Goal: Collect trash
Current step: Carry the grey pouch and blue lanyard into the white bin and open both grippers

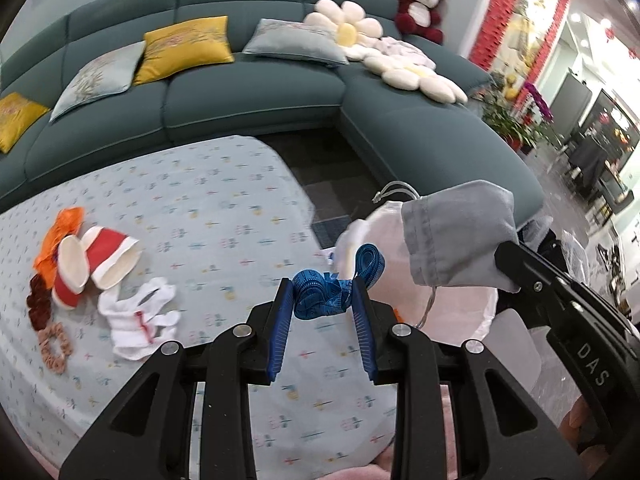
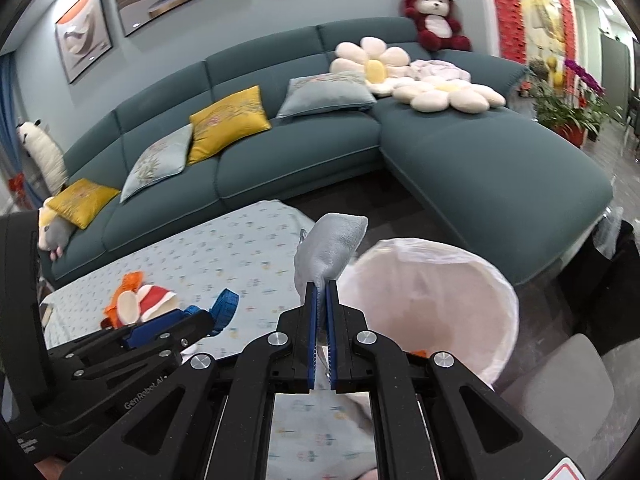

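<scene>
My left gripper (image 1: 322, 288) is shut on a bundled blue measuring tape (image 1: 320, 290) and holds it above the table's right end, beside the bin; it also shows in the right wrist view (image 2: 224, 306). My right gripper (image 2: 322, 286) is shut on a grey drawstring pouch (image 2: 328, 246) and holds it up by the rim of a white-lined trash bin (image 2: 448, 308). The pouch (image 1: 460, 232) and the bin (image 1: 460, 316) also show in the left wrist view. On the table's left lie red paper cups (image 1: 96, 264), orange wrapping (image 1: 64, 232), a white sock (image 1: 136, 316) and hair scrunchies (image 1: 54, 344).
The table carries a pale patterned cloth (image 1: 200, 208). A teal sectional sofa (image 2: 480, 156) with cushions, flower pillows and a red plush bear (image 2: 434, 16) stands behind it. Potted plants (image 2: 568, 108) stand at the far right. A grey seat (image 2: 560, 392) sits beside the bin.
</scene>
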`<act>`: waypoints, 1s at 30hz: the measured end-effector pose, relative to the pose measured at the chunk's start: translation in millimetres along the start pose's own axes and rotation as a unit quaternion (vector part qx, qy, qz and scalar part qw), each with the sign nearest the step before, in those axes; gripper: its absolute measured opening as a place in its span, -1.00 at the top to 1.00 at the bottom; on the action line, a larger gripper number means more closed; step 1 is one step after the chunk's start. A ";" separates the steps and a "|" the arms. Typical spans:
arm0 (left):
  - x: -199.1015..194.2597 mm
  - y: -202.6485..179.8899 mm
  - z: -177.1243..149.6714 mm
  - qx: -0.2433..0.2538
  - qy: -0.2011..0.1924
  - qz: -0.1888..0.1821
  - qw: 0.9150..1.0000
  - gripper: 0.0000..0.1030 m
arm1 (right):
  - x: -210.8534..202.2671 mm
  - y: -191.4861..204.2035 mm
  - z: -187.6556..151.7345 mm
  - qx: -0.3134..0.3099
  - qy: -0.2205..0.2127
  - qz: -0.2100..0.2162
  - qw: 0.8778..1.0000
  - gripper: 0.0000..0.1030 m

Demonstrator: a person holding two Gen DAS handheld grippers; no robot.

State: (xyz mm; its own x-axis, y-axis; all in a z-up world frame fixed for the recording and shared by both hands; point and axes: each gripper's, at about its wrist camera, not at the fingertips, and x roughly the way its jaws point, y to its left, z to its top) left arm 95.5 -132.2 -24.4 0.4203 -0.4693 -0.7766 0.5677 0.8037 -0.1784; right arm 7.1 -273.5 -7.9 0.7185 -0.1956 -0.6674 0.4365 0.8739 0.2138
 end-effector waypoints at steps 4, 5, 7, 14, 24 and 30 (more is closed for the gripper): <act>9.4 -23.6 4.1 0.020 0.004 -0.008 1.000 0.44 | 1.5 -20.7 -0.8 0.012 0.001 -0.013 1.000 0.91; 12.4 -30.1 5.3 0.025 0.006 -0.011 1.000 0.44 | 2.5 -26.2 -1.4 0.016 0.001 -0.016 1.000 0.91; 18.4 -41.8 7.5 0.033 0.009 -0.019 0.999 0.44 | 4.6 -36.0 -2.6 0.023 0.003 -0.021 1.000 0.91; 36.7 -73.4 11.8 0.056 0.018 -0.036 0.998 0.43 | 12.8 -65.4 -7.1 0.044 0.015 -0.032 0.998 0.91; 47.6 -92.6 15.3 0.068 0.010 -0.034 0.997 -0.17 | 27.1 -80.3 -3.1 0.052 0.019 -0.043 0.998 0.76; 49.9 -87.1 19.7 0.059 0.008 -0.027 0.998 -0.19 | 28.3 -82.3 0.6 0.059 0.012 -0.047 0.997 0.58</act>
State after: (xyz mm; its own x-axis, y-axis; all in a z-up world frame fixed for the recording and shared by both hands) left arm 81.0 -232.8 -35.7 0.3761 -0.5050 -0.7768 0.6696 0.7277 -0.1489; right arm -8.2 -351.3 -44.0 0.6590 -0.2615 -0.7052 0.5630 0.7932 0.2320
